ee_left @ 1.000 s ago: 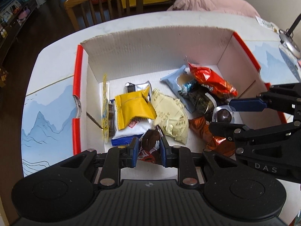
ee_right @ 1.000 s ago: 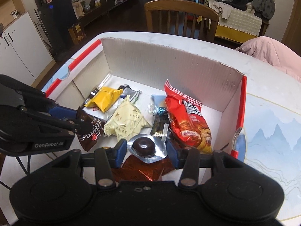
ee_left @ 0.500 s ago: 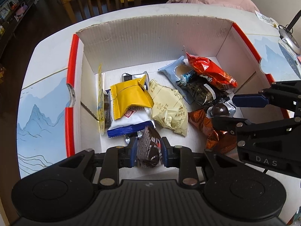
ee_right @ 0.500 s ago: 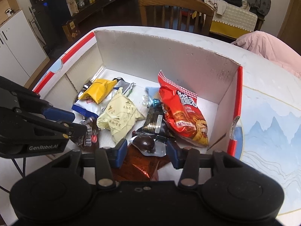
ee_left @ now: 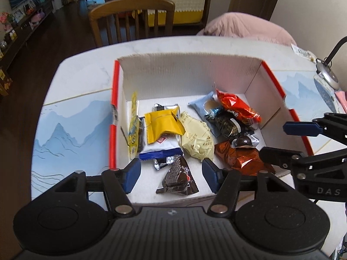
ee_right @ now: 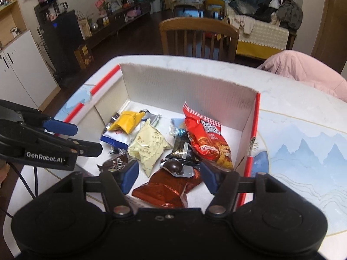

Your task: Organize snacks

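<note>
The left gripper (ee_left: 171, 174) hangs with its blue fingers spread wide, and the dark brown crinkled chocolate packet (ee_left: 176, 178) lies free on the floor of the white red-edged cardboard box (ee_left: 190, 75), near its front edge. The right gripper (ee_right: 169, 176) is likewise wide apart above a foil-cupped round chocolate (ee_right: 174, 166), gripping nothing.

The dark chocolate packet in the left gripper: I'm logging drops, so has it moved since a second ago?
Yes. The dark chocolate packet has left the left gripper, whose jaws now stand open, and lies on the box floor near the front edge.
</note>
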Demonstrator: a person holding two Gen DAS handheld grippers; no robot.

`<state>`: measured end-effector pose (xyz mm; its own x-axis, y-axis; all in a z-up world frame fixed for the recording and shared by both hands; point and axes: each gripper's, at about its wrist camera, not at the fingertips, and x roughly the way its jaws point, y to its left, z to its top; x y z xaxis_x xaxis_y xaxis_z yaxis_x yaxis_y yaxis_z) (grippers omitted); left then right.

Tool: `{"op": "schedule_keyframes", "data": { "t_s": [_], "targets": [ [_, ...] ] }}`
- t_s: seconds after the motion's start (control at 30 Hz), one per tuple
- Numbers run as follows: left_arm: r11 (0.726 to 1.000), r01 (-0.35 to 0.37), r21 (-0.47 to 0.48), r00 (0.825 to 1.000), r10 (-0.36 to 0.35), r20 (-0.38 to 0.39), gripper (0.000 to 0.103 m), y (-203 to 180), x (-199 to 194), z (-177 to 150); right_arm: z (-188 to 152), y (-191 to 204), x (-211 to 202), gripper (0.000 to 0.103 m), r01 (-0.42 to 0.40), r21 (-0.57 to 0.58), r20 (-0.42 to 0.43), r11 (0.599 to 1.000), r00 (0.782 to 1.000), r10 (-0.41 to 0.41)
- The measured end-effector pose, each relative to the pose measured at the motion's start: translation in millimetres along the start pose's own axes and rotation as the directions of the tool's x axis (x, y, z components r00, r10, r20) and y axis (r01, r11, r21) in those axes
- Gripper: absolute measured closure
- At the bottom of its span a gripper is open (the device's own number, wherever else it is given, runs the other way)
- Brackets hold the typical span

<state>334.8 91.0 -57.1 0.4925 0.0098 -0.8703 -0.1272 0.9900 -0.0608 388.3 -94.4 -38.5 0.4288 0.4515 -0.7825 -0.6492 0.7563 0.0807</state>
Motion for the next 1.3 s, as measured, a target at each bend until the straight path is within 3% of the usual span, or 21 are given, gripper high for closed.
{"op": "schedule_keyframes", "data": {
  "t_s": [0.17,0.3,0.63,0.8,0.97,1.07,1.3],
  "targets": [
    [1.000,0.001,0.003,0.998,-0.001,0.064,0.041,0.1,-25.3,-7.8,-3.6,5.7,-23.1,0.023,-0.005,0.029,0.059,1.000,0.998,0.003],
    [1.000,0.005,0.010,0.994,-0.006,0.110,0.041,-2.5,-45.8,-15.6,-7.4,13.7,-42.0,0.020,-0.010,0.031,0.104,0.999,0.995,0.007],
    [0.999,0.051,0.005,0.978,-0.050,0.204,0.027,-5.0,-91.9,-39.0,-22.0,29.7,-84.1,0.011,-0.027,0.050,0.196,0.998,0.980,0.016],
    [0.996,0.084,-0.008,0.968,-0.080,0.237,0.026,-4.5,-110.2,-53.1,-32.3,37.7,-104.3,0.007,-0.048,0.064,0.240,0.997,0.970,0.031],
    [0.998,0.060,-0.021,0.952,-0.051,0.302,0.018,-3.8,-128.2,-67.5,-42.0,44.8,-122.0,0.000,-0.064,0.081,0.281,0.995,0.959,0.039],
    [0.998,0.043,-0.036,0.944,-0.029,0.328,0.017,-1.4,-136.1,-73.4,-47.2,49.4,-129.4,0.000,-0.072,0.090,0.296,0.993,0.954,0.042],
    [0.998,0.015,-0.063,0.924,0.010,0.382,0.002,0.0,-151.6,-88.1,-56.0,56.3,-139.2,0.000,-0.081,0.106,0.330,0.991,0.943,0.042]
  ]
}}
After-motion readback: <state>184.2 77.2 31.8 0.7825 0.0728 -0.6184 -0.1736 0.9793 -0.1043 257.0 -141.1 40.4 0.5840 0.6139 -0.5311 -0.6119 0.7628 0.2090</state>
